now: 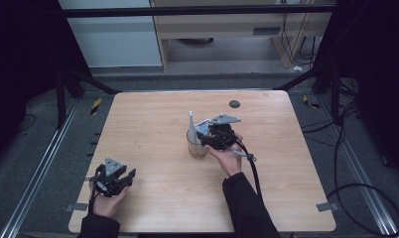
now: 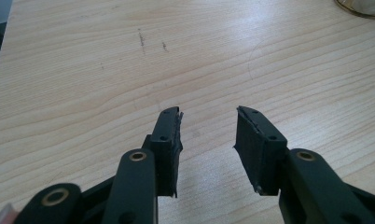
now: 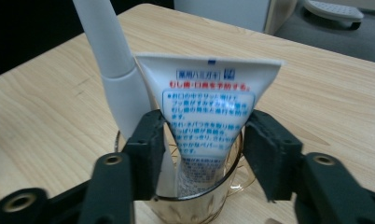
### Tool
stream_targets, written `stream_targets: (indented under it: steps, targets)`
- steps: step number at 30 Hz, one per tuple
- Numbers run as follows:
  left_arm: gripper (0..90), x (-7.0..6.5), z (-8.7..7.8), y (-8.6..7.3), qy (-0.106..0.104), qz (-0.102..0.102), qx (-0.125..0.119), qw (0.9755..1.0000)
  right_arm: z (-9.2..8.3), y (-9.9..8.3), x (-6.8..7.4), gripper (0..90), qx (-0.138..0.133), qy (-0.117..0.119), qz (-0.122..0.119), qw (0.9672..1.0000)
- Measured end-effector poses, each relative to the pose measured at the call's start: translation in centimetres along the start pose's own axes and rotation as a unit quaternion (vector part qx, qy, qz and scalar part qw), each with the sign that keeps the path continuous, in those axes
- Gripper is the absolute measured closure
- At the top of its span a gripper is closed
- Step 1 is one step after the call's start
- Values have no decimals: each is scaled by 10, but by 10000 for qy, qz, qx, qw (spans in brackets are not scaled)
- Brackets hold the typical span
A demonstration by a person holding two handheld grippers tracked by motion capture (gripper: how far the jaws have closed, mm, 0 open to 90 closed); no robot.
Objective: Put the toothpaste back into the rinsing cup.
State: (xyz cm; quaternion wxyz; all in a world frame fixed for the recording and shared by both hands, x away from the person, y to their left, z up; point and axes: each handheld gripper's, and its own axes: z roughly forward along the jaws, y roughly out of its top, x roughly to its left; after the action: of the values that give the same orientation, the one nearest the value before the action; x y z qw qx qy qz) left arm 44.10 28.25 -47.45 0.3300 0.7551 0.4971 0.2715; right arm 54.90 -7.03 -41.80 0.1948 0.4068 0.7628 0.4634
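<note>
A clear amber cup [image 1: 196,148] stands near the middle of the wooden table [image 1: 148,119]. In it stand a white toothpaste tube [image 1: 203,127] with blue and red print and a white toothbrush handle [image 1: 191,121]. My right gripper [image 1: 205,138] reaches the cup from the right. In the right gripper view the tube [image 3: 209,93] stands between the jaws of the gripper [image 3: 206,119], whose pads sit at its edges without squeezing it. The handle [image 3: 106,42] leans to the left in the cup [image 3: 195,205]. My left gripper [image 1: 129,178] rests low at the front left, open and empty [image 2: 209,113].
A small dark round spot [image 1: 233,104] marks the table's far edge. The cup's rim [image 2: 360,7] shows at the top right of the left gripper view. Cables [image 1: 356,188] lie on the floor to the right, and a wooden cabinet [image 1: 227,25] stands behind the table.
</note>
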Motion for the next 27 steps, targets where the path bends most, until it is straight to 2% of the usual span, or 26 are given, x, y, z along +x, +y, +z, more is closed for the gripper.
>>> stream_targets:
  steps: [3, 7, 10, 15, 19, 22, 27]
  targets:
    - [594, 0, 0, 0, -4, -5, -2, 10000, -11, 0, -2, 436, -76, -34, -58, 9999]
    - [592, 1, 1, 0, -20, -7, 37, 10000, -30, -6, -11, 318, -177, 138, 120, 9997]
    - [584, 0, 1, 0, -28, 3, 48, 10000, -46, -18, -21, 251, -72, 196, 148, 9997]
    - [566, -1, 2, -1, -64, 8, 68, 10000, -67, -38, -36, 198, 122, 73, 166, 9998]
    - [543, -1, 3, -1, -96, 26, 96, 9999, -85, -59, -48, 172, 251, -16, 76, 9997]
    - [523, -1, 4, -2, -114, 17, 120, 9999, -98, -78, -57, 158, 295, -104, 171, 9994]
    - [494, -1, 5, -2, -130, 48, 149, 9998, -112, -98, -69, 148, 388, -245, 217, 9987]
